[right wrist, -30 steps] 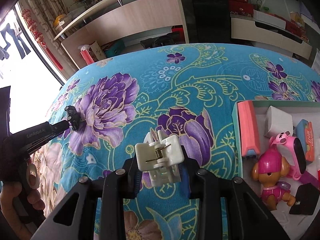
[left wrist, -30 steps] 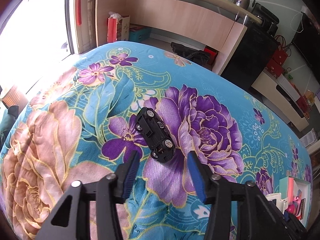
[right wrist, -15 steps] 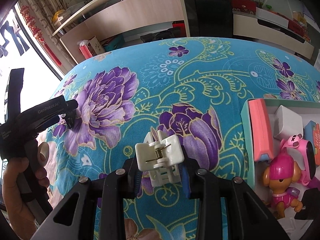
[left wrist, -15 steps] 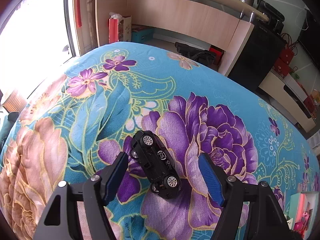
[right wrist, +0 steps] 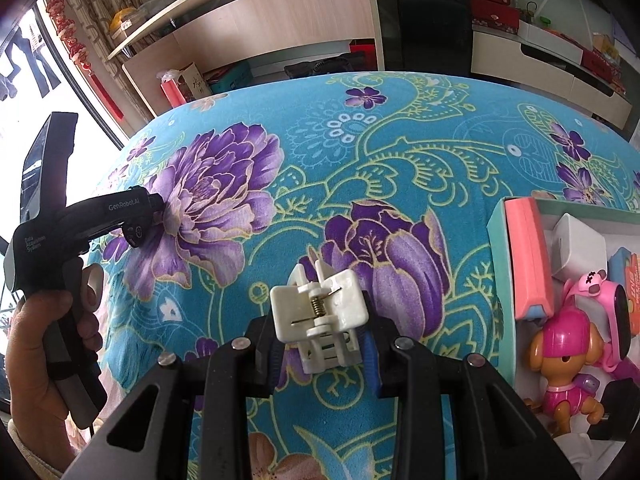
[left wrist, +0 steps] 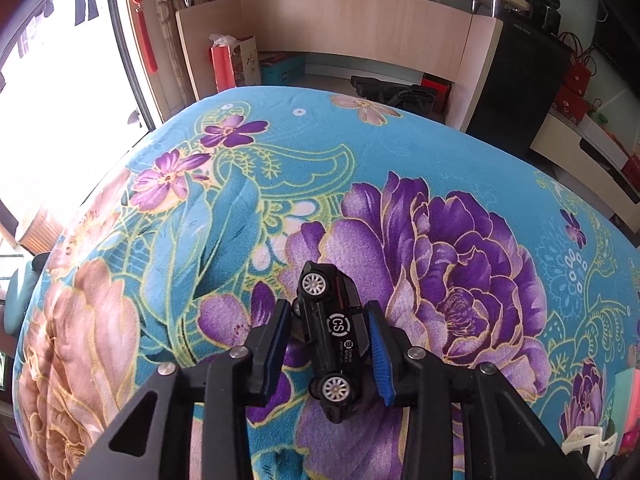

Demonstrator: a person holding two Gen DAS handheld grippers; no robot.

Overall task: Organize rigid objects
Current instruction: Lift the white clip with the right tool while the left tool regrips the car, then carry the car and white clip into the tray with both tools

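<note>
At the lower middle of the left wrist view, the left tool [left wrist: 330, 350] is closing its blue pads on one black toy car [left wrist: 334, 338]; the car lies on its side between them, two silver wheels facing the camera. The right pad touches the car's body, while on the left I cannot tell whether the pad has met it. On the car's underside a white circled "CS" reads clearly; the smaller print beside it is too fine to make out. The car rests on the floral blanket [left wrist: 240, 220], over a purple flower.

In the right wrist view, the right tool [right wrist: 320, 344] is clamped on one white plastic clip [right wrist: 320, 312] with a metal spring, held at the lower middle of the frame above the blanket. At the left edge a hand [right wrist: 44, 344] grips the other device, whose black body carries "GenRobot.AI" and, near the handle, "Data Acquisition System". At the right edge stands an open box [right wrist: 496, 240] with a teal rim, holding one pink case, one white block, one pink-helmeted pup figure [right wrist: 568, 364], one pink watch-like toy and one black block. Red lettering on another item there is unreadable.
</note>
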